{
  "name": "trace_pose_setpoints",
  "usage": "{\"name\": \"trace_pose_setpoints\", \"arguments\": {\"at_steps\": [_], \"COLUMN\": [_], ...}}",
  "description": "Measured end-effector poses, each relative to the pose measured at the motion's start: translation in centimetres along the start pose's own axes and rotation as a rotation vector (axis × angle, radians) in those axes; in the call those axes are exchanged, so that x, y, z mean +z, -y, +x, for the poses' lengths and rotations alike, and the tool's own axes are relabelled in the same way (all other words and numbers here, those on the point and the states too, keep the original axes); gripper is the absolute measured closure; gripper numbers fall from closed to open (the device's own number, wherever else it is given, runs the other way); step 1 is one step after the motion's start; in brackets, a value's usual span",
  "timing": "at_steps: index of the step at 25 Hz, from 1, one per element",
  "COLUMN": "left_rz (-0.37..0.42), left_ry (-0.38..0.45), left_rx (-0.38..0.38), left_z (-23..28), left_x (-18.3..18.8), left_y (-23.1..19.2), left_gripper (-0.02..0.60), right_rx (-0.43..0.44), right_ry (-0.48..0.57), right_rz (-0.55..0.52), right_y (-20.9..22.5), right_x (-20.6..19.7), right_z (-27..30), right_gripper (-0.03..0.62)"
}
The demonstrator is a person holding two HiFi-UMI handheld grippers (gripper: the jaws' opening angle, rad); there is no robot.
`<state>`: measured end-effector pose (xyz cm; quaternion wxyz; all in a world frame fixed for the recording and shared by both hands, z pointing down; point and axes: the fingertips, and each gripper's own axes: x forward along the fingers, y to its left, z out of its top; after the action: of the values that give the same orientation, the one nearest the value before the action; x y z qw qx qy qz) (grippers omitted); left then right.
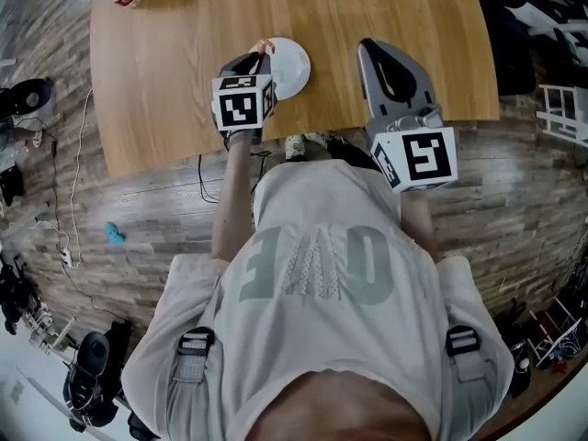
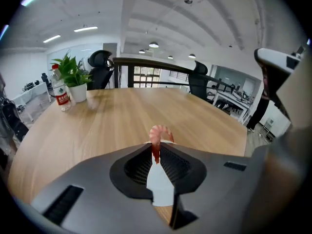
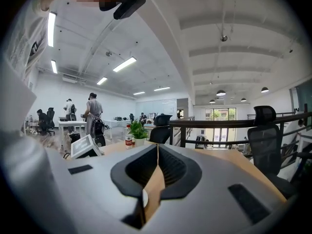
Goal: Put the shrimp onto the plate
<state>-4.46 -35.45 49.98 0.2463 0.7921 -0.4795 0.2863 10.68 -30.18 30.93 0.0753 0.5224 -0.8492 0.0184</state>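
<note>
Head view: overhead, steeply down on tabletop (image 1: 184, 53) near edge. Left gripper view: low, close over tabletop, facing plant (image 2: 73, 72). Right gripper view: angled higher, toward office. All share tabletop, plant.

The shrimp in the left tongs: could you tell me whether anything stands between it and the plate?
Nothing visible does. The left tongs are shut on the shrimp, which hangs right at the left edge of the white plate. The part of the plate that shows is bare, with no other object between the two.
</note>
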Motion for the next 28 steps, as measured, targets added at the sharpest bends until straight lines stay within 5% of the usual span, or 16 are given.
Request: {"name": "trace_pose_setpoints", "arguments": {"at_steps": [5,12,28], "left_rz": [-0.038,-0.093,-0.089], "left_ry": [-0.158,-0.256,-0.230], "left_rx": [0.014,0.002,0.037], "left_z": [1.7,2.0,1.9], "left_x": [-3.9,-6.1,-5.9], "left_y": [-0.9,-0.7,-1.3], "left_gripper": [0.525,0.525,0.491], "right_rx": [-0.029,-0.045,-0.001], "right_ry": [-0.012,-0.037,-0.050], "right_rz": [0.016,0.024,0.032], "right_y": [1.0,1.6,0.8], "right_x": [-0.6,-1.2,-1.5], "right_z": [-0.7,-1.2,-0.2], "right_gripper": [0.572,0.572,0.572]}}
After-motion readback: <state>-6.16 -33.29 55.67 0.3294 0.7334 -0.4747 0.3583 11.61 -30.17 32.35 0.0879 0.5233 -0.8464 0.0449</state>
